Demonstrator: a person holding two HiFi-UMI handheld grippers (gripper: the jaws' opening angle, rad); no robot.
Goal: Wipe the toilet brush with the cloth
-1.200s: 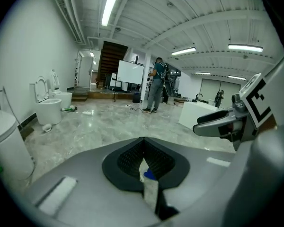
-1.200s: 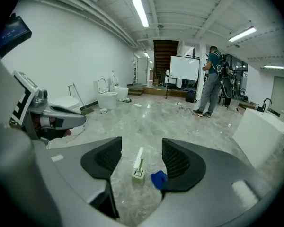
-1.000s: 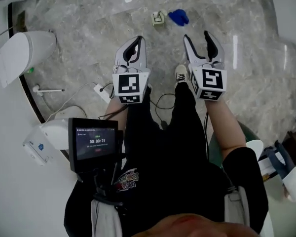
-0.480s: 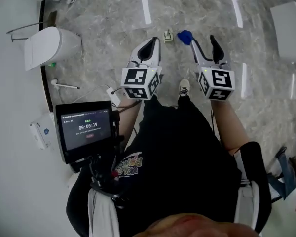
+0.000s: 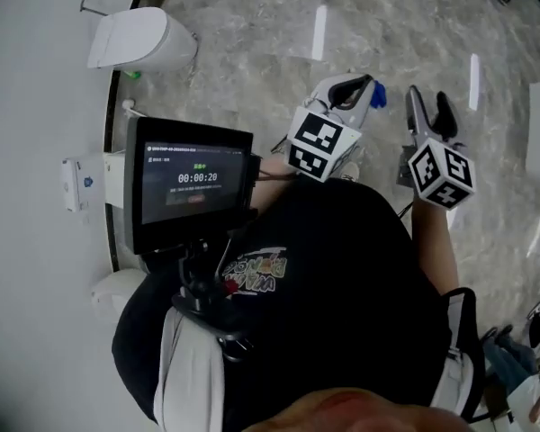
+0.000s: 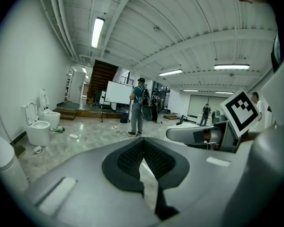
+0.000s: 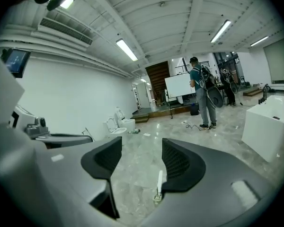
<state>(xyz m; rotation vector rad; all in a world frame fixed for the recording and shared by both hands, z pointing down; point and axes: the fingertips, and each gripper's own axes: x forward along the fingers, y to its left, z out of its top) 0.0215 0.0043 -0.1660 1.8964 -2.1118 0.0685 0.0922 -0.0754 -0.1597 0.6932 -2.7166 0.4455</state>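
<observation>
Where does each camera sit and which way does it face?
Head view: on the person's head, steeply down at black shirt, screen, left gripper, right gripper, floor.
Left gripper view: on the left gripper, pointing roughly level; its shut jaws, right gripper beside.
Right gripper view: on the right gripper, similar heading; open jaws, toilet brush beyond.
Shared: both gripper views show the standing person and toilets.

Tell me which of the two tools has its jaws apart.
The right tool: its jaws stand wide apart, gripping nothing. The left tool has jaws meeting at the tips.
</observation>
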